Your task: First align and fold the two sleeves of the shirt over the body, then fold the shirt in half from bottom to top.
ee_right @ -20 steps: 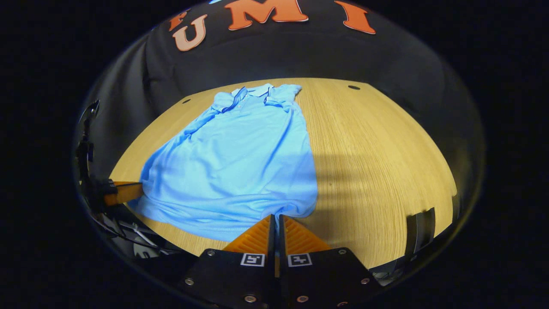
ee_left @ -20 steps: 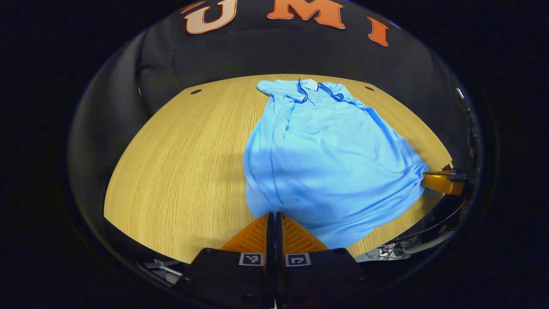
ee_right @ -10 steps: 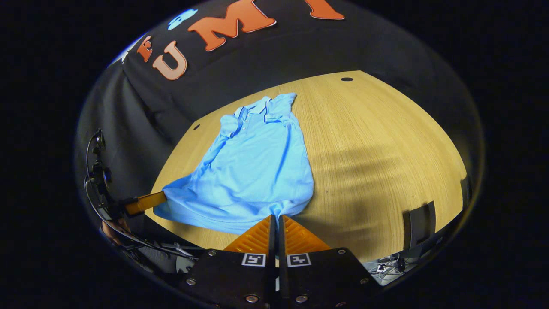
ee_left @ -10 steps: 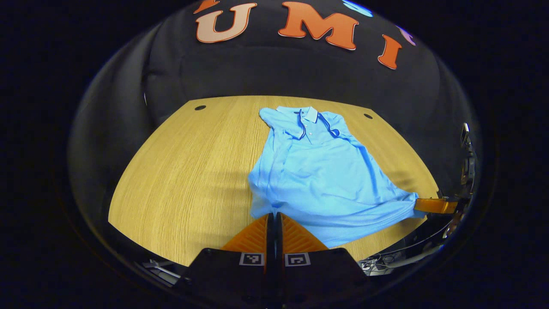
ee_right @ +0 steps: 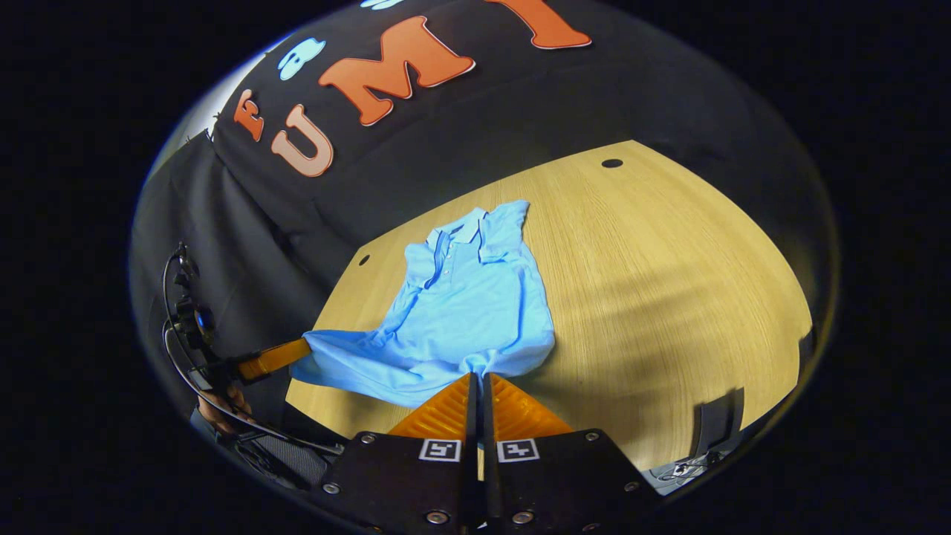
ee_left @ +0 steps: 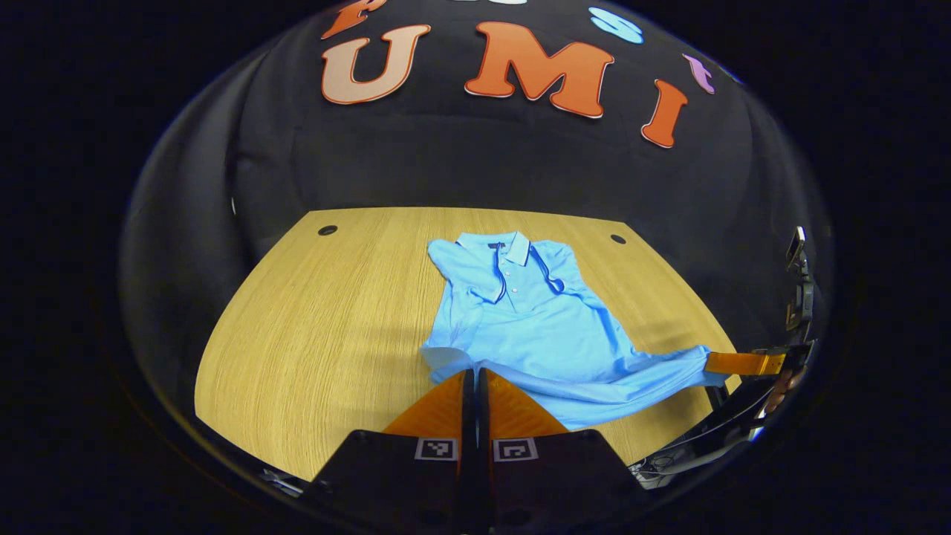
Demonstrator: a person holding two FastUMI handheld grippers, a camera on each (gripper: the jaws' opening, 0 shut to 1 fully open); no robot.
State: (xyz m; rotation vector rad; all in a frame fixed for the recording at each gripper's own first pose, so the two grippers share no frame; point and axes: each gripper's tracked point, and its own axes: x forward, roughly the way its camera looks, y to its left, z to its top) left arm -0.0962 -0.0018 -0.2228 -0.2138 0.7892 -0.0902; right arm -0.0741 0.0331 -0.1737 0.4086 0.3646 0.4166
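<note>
1. Left gripper view: the light blue polo shirt [ee_left: 535, 327] lies on the wooden table [ee_left: 319, 327], collar toward the booth wall and both sleeves folded in over the body. The left gripper [ee_left: 475, 375] has its fingers pressed together on the near hem corner, which rises off the table. Off to the right, the right gripper [ee_left: 717, 362] pinches the other hem corner, and the hem stretches between the two.

2. Right gripper view: the shirt [ee_right: 475, 305] sits on the table [ee_right: 669, 297] with the collar at the far end. The right gripper [ee_right: 477, 379] is closed flat on its hem corner; the left gripper [ee_right: 297, 351], held by a hand low at the left, grips the opposite corner.

3. Handling, as I judge it: the knit is light, soft and limp, so it sags and wrinkles between the holds. The hem corners are the right places to grip. Keeping the hem taut and level should carry it up to the collar without disturbing the folded sleeves.
</note>
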